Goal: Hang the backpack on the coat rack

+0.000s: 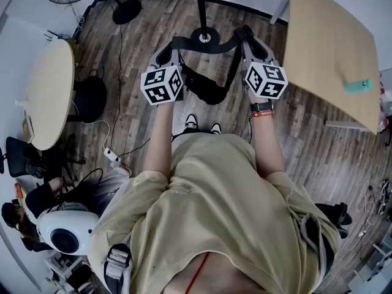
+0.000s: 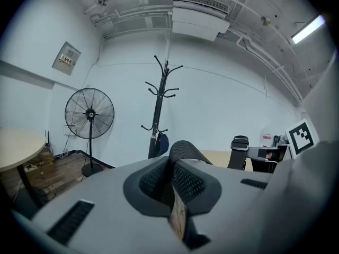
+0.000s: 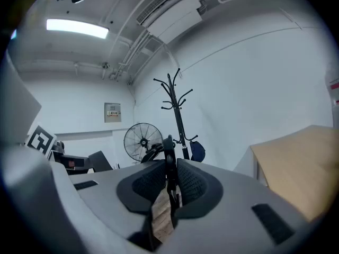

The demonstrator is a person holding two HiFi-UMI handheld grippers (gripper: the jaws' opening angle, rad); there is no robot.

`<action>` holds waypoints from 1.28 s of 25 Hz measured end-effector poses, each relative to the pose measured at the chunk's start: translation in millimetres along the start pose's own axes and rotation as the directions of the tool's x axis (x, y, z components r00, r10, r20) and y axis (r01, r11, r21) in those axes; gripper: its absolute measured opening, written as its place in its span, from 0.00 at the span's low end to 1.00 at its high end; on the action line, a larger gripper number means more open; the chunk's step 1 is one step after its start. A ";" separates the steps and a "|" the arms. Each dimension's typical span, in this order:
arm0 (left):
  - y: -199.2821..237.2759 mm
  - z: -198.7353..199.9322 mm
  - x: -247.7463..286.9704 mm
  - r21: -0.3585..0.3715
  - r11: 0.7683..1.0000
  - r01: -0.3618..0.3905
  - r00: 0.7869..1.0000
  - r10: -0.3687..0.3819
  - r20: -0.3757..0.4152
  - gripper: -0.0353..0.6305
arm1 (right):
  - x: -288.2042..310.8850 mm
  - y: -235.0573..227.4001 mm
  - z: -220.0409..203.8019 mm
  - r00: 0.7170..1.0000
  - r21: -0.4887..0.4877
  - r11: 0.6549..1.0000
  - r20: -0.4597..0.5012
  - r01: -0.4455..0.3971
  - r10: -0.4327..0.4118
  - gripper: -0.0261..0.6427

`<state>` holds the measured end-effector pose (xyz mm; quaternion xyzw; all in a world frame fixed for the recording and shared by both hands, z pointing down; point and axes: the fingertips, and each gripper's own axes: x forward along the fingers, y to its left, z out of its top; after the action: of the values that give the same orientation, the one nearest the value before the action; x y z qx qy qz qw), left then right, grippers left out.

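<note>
Two grippers shared the load. The left gripper (image 2: 172, 168) was pinched on a padded strap (image 2: 183, 151), and the right gripper (image 3: 168, 180) was clamped on a thin strap (image 3: 168, 157) with a buckle. The backpack (image 1: 207, 86) hung in the air between and below them, over the wooden floor (image 1: 147, 35) and clear of it. Held apart like this, the grippers probably kept the strapping stretched into an open span that a hook could pass through. The coat rack (image 1: 201, 8) stood just ahead, its upper hooks above gripper level, so a lift seemed needed. A blue item (image 3: 197, 151) already hung on a lower hook.
</note>
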<state>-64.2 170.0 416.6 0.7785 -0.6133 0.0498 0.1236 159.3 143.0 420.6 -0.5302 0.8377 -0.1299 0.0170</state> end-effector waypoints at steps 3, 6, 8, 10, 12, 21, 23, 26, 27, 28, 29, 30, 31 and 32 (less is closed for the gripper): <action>-10.8 -6.2 -7.6 0.001 1.000 0.002 1.000 -0.002 0.001 0.09 | -10.6 -2.1 -4.8 1.000 0.021 1.000 -0.001 -0.014 0.014 0.15; -15.0 -14.7 -12.3 -0.001 1.000 0.006 1.000 -0.006 -0.012 0.09 | -14.1 5.5 -10.2 1.000 0.038 0.999 -0.005 -0.030 0.030 0.15; -14.5 -19.3 -15.9 -0.004 1.000 0.002 1.000 -0.002 -0.023 0.09 | -13.8 13.7 -14.6 0.999 0.049 0.998 -0.008 -0.046 0.047 0.15; -14.5 -20.9 -15.9 -0.001 1.000 0.000 1.000 0.000 -0.029 0.09 | -12.6 18.4 -16.9 0.998 0.059 0.997 -0.009 -0.058 0.059 0.15; -16.4 -22.3 -12.9 -0.002 1.000 0.008 0.999 -0.008 -0.033 0.09 | -11.9 19.1 -18.0 0.998 0.062 0.996 -0.011 -0.057 0.058 0.15; -22.7 -22.5 26.1 -0.017 0.998 0.054 0.998 -0.055 -0.043 0.09 | 19.7 3.0 -23.0 0.998 0.105 0.994 -0.034 -0.043 0.047 0.15; -14.0 -19.3 41.6 -0.024 0.998 0.058 0.998 -0.059 -0.037 0.09 | 38.6 2.5 -21.9 0.998 0.095 0.995 -0.043 -0.043 0.047 0.15; -0.2 -17.6 68.1 -0.032 0.997 0.065 0.997 -0.066 -0.029 0.09 | 66.8 -2.8 -24.6 0.998 0.129 0.991 -0.049 -0.042 0.049 0.15; 4.4 -17.2 78.1 -0.035 0.997 0.067 0.997 -0.068 -0.027 0.09 | 77.3 -5.7 -25.9 0.997 0.143 0.989 -0.053 -0.040 0.048 0.15; 8.7 -16.0 88.6 -0.038 0.997 0.069 0.997 -0.070 -0.026 0.09 | 88.8 -8.5 -26.3 0.997 0.150 0.988 -0.059 -0.037 0.046 0.15; 12.8 -14.1 99.1 -0.041 0.997 0.073 0.997 -0.074 -0.026 0.09 | 100.6 -10.3 -25.9 0.997 0.152 0.988 -0.067 -0.036 0.047 0.15; 17.0 -11.7 109.2 -0.043 0.996 0.077 0.997 -0.078 -0.027 0.09 | 112.5 -11.2 -25.0 0.996 0.152 0.988 -0.075 -0.037 0.049 0.15; 21.6 -8.5 119.0 -0.044 0.996 0.081 0.996 -0.082 -0.027 0.09 | 124.1 -12.0 -23.5 0.995 0.152 0.988 -0.083 -0.036 0.049 0.15; 26.8 -4.2 128.8 -0.046 0.995 0.084 0.996 -0.085 -0.026 0.09 | 135.6 -13.4 -21.3 0.995 0.152 0.988 -0.087 -0.032 0.045 0.15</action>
<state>-58.5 43.8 453.7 0.7999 -0.5792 0.0417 0.1518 108.4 20.7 459.1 -0.5046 0.8356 -0.2162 0.0215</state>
